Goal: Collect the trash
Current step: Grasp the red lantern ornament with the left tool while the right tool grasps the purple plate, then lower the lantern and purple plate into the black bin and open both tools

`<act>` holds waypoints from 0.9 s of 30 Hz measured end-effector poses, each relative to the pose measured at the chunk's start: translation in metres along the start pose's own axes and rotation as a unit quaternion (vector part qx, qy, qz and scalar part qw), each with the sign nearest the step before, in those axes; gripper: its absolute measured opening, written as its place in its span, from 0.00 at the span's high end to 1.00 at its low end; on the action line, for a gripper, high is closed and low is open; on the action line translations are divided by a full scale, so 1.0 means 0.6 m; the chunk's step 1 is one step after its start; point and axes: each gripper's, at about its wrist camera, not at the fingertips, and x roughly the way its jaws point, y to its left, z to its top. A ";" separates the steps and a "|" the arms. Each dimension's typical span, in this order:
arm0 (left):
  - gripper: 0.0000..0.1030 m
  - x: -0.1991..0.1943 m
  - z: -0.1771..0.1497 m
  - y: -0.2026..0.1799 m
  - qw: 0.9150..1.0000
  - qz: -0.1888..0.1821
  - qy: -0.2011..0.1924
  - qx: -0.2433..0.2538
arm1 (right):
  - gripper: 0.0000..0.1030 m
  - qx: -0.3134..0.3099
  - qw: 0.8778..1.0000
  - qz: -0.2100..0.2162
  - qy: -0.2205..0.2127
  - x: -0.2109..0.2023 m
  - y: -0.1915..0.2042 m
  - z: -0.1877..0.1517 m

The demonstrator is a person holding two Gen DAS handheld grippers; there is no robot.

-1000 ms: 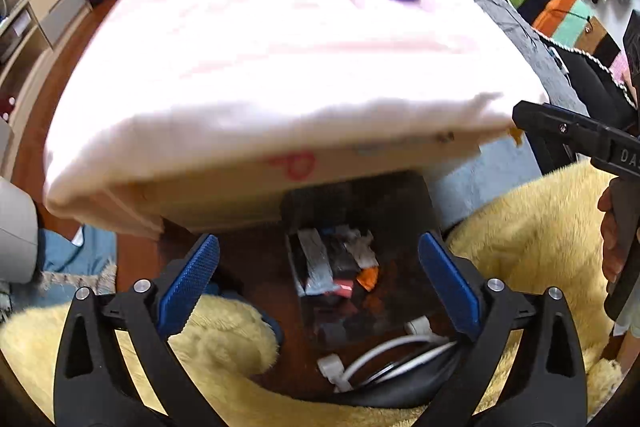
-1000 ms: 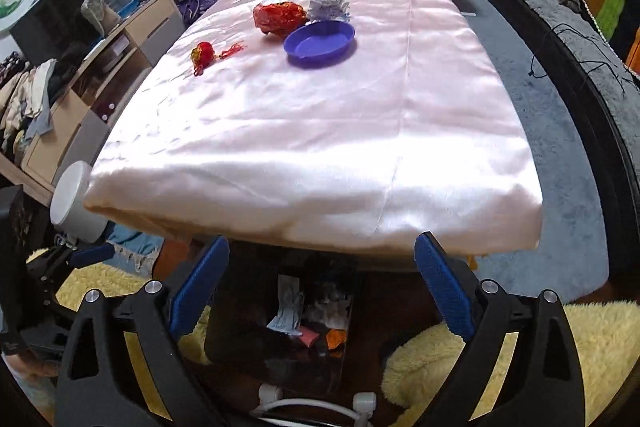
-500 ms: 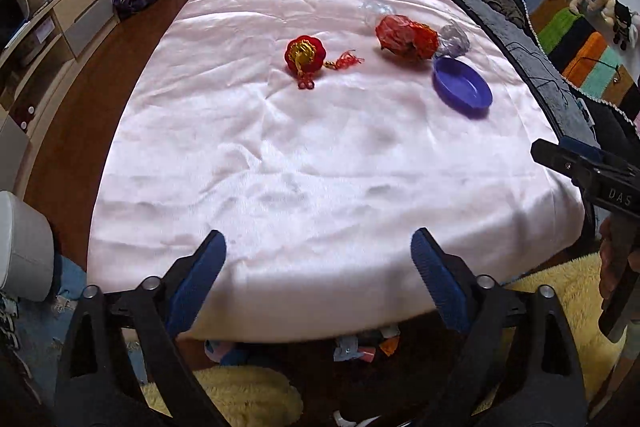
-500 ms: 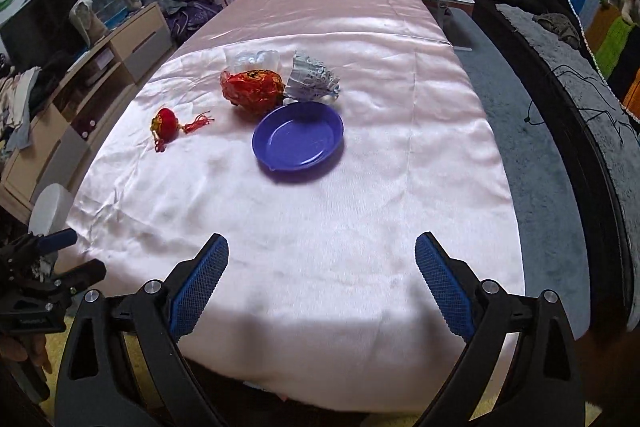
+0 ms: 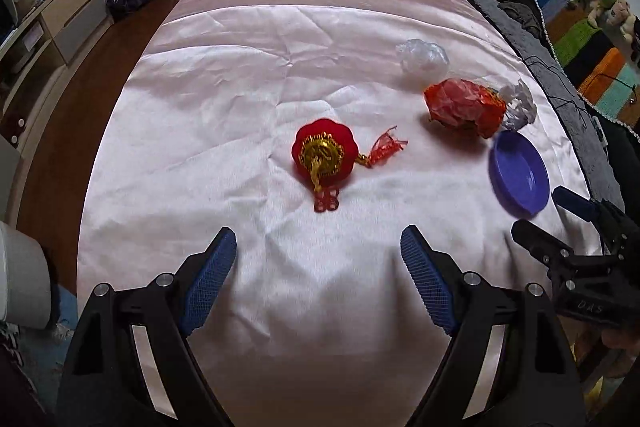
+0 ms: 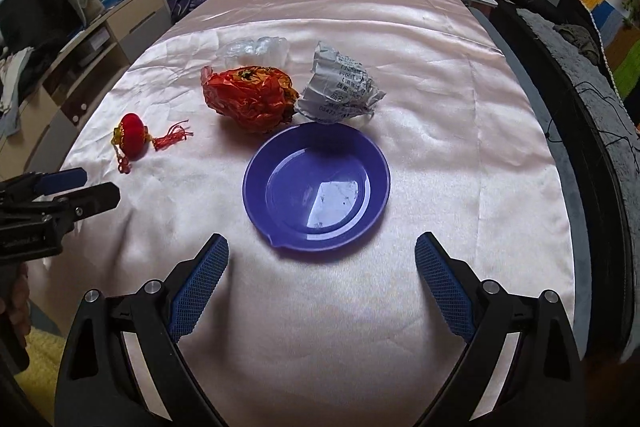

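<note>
Ahead of your right gripper (image 6: 322,283), wide open and empty, past the plate (image 6: 360,151), lie the red wrapper (image 6: 250,99) and paper wad (image 6: 342,89), probably light and crushable, so pinch their bulk; your left gripper (image 5: 318,269) is closing on nothing.

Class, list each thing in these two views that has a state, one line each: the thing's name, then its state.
Round purple plastic dish: upright, empty.
Red crinkled foil wrapper: crumpled, on the cloth.
Grey printed paper wrapper: crumpled, beside the dish.
Clear plastic film: scrunched.
Red felt lantern ornament: lying flat, tassel spread.
Left claw: closing, nothing between.
Right claw: open, empty.
</note>
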 end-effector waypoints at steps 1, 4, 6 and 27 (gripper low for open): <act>0.23 0.006 0.009 0.000 1.000 0.000 -0.001 0.001 | 0.07 -0.002 1.000 -0.001 -0.002 0.002 0.001 0.003; 0.30 0.025 0.030 -0.004 1.000 0.001 -0.001 0.007 | 0.08 -0.009 1.000 -0.003 -0.006 0.009 0.004 0.013; 0.37 0.034 0.043 -0.007 1.000 0.007 -0.002 0.014 | 0.08 -0.012 1.000 -0.007 -0.010 0.014 0.005 0.018; 0.66 -0.011 0.001 -0.024 0.999 -0.006 -0.004 0.033 | 0.24 -0.026 0.999 0.016 -0.017 -0.019 0.020 0.006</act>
